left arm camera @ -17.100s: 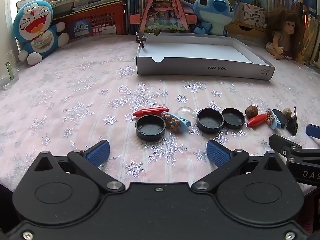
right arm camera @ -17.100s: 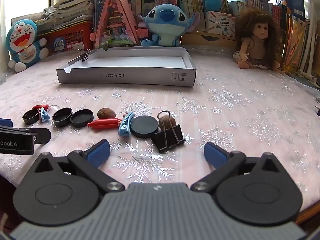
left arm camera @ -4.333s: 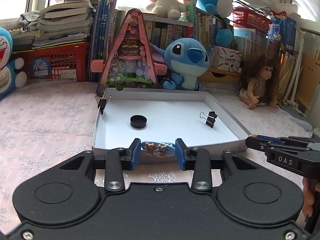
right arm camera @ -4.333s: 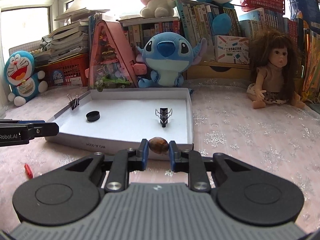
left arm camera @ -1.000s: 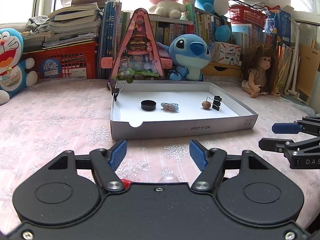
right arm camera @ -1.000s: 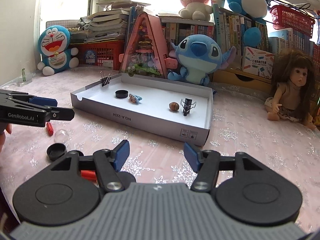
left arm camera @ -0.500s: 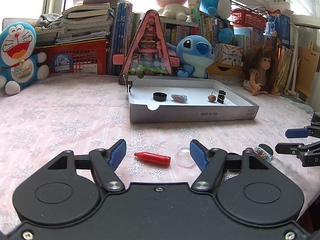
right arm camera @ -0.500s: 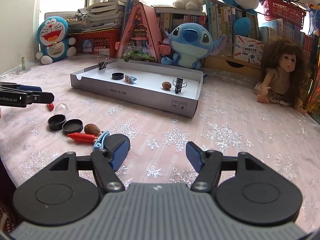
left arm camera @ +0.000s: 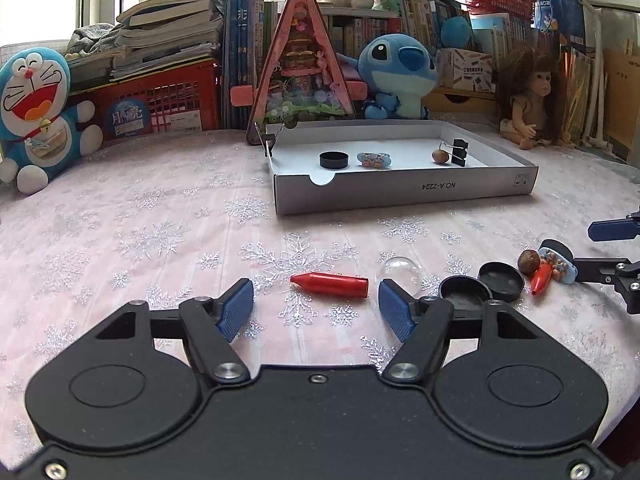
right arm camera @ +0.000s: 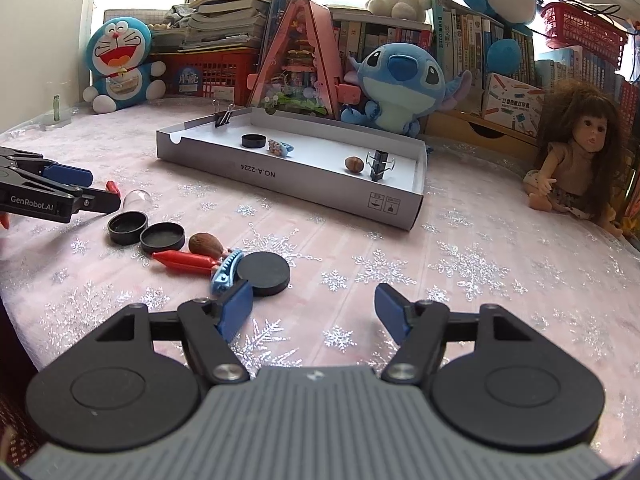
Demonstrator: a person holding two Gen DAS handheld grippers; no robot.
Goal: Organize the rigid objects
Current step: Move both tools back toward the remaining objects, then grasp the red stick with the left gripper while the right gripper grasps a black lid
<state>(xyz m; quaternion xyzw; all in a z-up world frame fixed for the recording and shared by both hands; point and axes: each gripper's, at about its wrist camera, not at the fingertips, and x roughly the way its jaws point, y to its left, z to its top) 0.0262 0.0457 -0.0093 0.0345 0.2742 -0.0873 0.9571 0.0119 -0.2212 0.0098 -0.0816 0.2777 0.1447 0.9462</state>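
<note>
- Looking along our left gripper (left arm camera: 316,310), jaws spread and empty: the red crayon (left arm camera: 329,284) lies on the cloth just ahead between the pads, long axis crosswise to them, near the front edge.
- From our right gripper (right arm camera: 314,312), also spread and empty, the black disc (right arm camera: 263,273) sits ahead-left; the tray (right arm camera: 320,184) stands beyond.

Pink snowflake-patterned tablecloth (left arm camera: 120,220), bright daylit window (left arm camera: 40,0) at the back left, crowded bookshelf (right arm camera: 472,28) behind, stacked books (left arm camera: 172,36) on a red basket (left arm camera: 168,100), plush toys along the back edge.
</note>
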